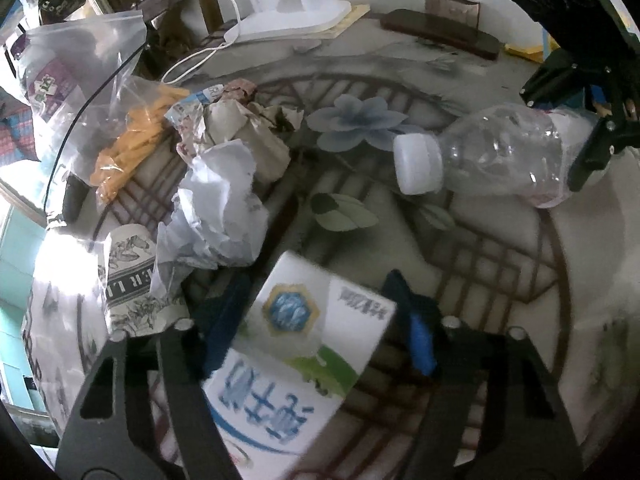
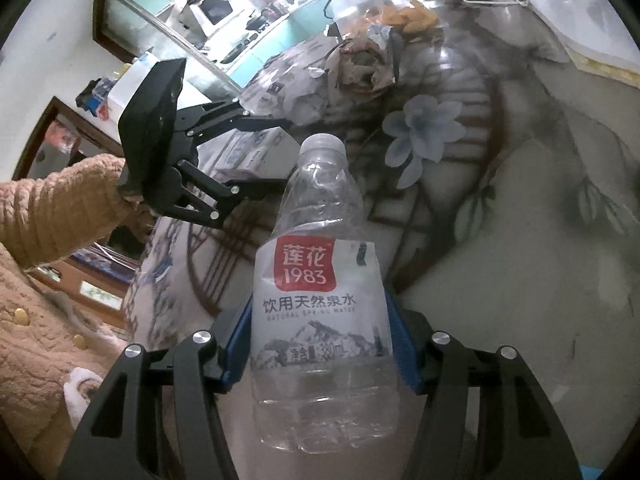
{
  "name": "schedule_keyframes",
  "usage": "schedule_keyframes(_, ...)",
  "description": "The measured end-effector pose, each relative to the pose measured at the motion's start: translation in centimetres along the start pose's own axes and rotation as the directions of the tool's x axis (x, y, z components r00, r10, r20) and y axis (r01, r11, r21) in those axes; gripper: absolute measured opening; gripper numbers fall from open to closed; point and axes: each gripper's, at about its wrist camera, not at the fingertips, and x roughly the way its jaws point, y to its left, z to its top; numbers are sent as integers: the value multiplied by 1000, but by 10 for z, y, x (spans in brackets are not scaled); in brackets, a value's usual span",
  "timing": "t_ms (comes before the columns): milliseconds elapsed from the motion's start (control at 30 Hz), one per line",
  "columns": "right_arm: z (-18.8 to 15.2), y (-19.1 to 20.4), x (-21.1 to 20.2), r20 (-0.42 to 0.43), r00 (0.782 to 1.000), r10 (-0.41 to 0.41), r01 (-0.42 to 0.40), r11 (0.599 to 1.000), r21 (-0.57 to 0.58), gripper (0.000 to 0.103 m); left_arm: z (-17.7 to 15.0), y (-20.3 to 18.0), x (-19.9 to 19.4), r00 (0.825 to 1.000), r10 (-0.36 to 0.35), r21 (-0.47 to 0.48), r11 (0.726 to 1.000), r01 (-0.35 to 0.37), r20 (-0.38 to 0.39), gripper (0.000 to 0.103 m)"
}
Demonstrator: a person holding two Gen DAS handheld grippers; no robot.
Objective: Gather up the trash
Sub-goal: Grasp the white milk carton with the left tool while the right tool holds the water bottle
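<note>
A white milk carton (image 1: 304, 344) with blue print sits between the blue pads of my left gripper (image 1: 316, 292), which is shut on its sides just above the table. A clear empty water bottle (image 2: 320, 300) with a white cap and a red-and-white label is clamped at its middle by my right gripper (image 2: 320, 340). In the left wrist view the bottle (image 1: 492, 152) hangs tilted at the right, cap toward the centre, in the right gripper (image 1: 592, 136). The right wrist view shows the left gripper (image 2: 280, 156) to the left, held by a peach sleeve (image 2: 60, 204).
Crumpled white paper (image 1: 216, 208), brown wrappers (image 1: 240, 128), a printed paper cup (image 1: 132, 280) and a clear bag with orange pieces (image 1: 132, 144) lie on the flower-patterned table (image 1: 500, 260). At the back are a white cable (image 1: 200, 56), a white stand (image 1: 296, 20) and a dark case (image 1: 440, 32).
</note>
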Motion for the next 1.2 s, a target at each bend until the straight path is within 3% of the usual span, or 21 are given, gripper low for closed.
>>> schedule_keyframes(233, -1, 36, -1, 48, 997, -58, 58, 998, -17, 56, -8, -8, -29, 1000, 17, -103, 995, -15, 16, 58)
schedule_keyframes(467, 7, 98, 4, 83, 985, -150, 155, 986, -67, 56, -27, -13, -92, 993, 118, -289, 952, -103, 32, 54)
schedule_keyframes(500, 9, 110, 4, 89, 981, -170, 177, 981, -75, 56, -32, -15, -102, 991, 133, -317, 941, -117, 30, 35)
schedule_keyframes(533, 10, 120, 3, 99, 979, -180, 188, 979, -81, 56, -36, -15, -108, 990, 143, -338, 932, -130, 15, 10)
schedule_keyframes(600, 13, 139, 2, 121, 975, -189, 201, 975, -97, 56, -48, -13, -123, 985, 174, -401, 901, -166, -17, 8)
schedule_keyframes(667, 14, 158, 3, 134, 969, -206, 223, 968, -119, 56, -61, -10, -141, 983, 182, -474, 865, -166, -12, 1)
schedule_keyframes(733, 15, 172, 7, 141, 963, -230, 249, 959, -134, 56, -74, -9, -154, 980, 197, -520, 837, -173, -9, 1)
schedule_keyframes(800, 15, 182, 14, 137, 960, -245, 264, 954, -140, 56, -84, -12, -163, 978, 211, -537, 824, -180, -4, 1)
schedule_keyframes(900, 11, 188, 21, 124, 960, -251, 266, 957, -120, 56, -105, -8, -174, 971, 236, -572, 794, -208, -26, 10)
schedule_keyframes(967, 6, 191, 24, 119, 962, -245, 259, 959, -114, 56, -124, -4, -185, 969, 245, -599, 771, -216, -34, 42)
schedule_keyframes(1033, 2, 194, 26, 110, 962, -249, 261, 959, -108, 56, -139, 1, -195, 968, 250, -611, 761, -218, -33, 60)
schedule_keyframes(1133, -2, 192, 30, 101, 962, -253, 262, 962, -79, 56, -161, 10, -203, 969, 238, -620, 750, -229, -70, 81)
schedule_keyframes(1200, -2, 190, 34, 97, 960, -264, 270, 961, -54, 56, -165, 16, -195, 973, 205, -653, 723, -225, -107, 84)
